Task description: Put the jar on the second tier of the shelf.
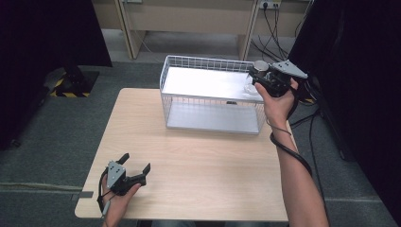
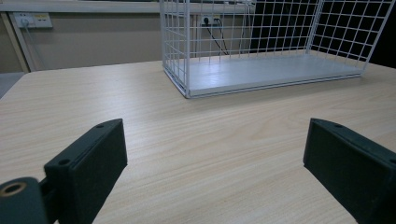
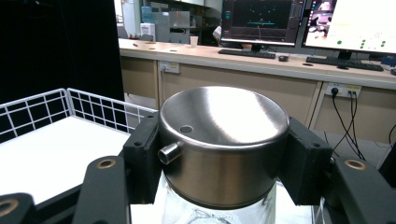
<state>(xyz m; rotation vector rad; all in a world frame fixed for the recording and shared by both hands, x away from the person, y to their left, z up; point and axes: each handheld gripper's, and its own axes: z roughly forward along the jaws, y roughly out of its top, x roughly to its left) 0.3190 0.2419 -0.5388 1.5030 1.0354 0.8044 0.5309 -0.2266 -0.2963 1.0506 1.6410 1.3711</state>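
Biggest worry here: the right gripper (image 3: pixel 219 154) pinches a glass jar by its smooth steel lid (image 3: pixel 224 140), held over the far right corner of the white wire basket (image 1: pixel 179 101). That metal looks slick, so I'd guess the jar could slip or the lid could come loose and drop the glass onto the basket floor. The left gripper (image 1: pixel 135 163) sits spread and empty at the near left of the pale wood table (image 1: pixel 198 161). The room has grey carpet, desks, wall sockets and lit monitors (image 3: pixel 261 21) behind.
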